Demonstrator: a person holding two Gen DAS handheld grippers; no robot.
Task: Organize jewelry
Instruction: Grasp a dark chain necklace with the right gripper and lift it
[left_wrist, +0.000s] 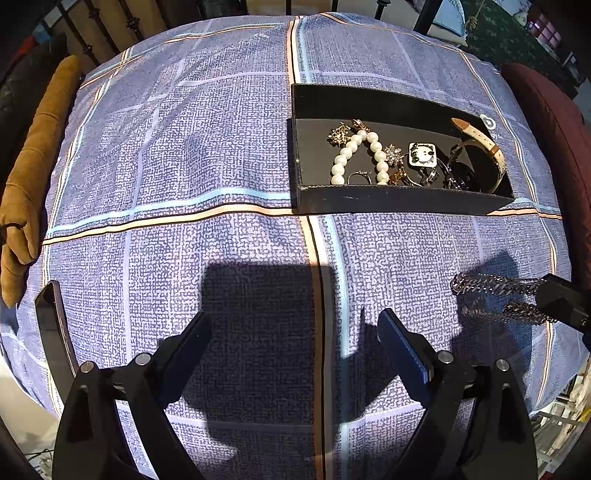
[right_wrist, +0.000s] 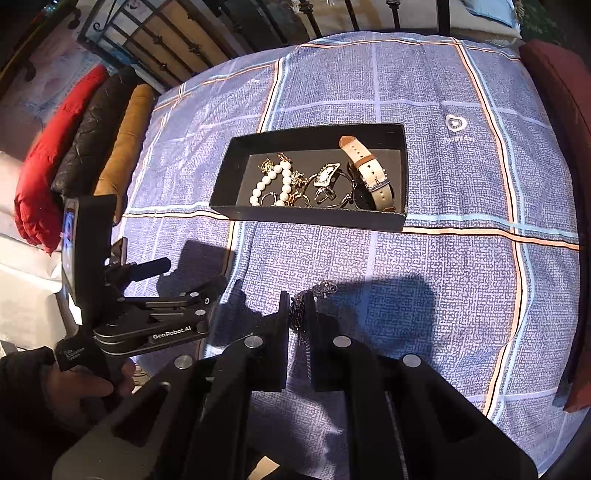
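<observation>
Dangling from the clenched right tool (right_wrist: 300, 321): dark metal chain (right_wrist: 301, 314), links running lengthwise along its fingers; left tool (left_wrist: 295, 350) released.

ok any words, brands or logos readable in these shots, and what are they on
"GenRobot.AI", white print on the side of the left gripper, seen from the right wrist view.
A small white label on the handle below it: too small to read surely.
A white heart logo on the bedsheet, with tiny text under it too blurred to read.
Nothing readable on the black tray.
</observation>
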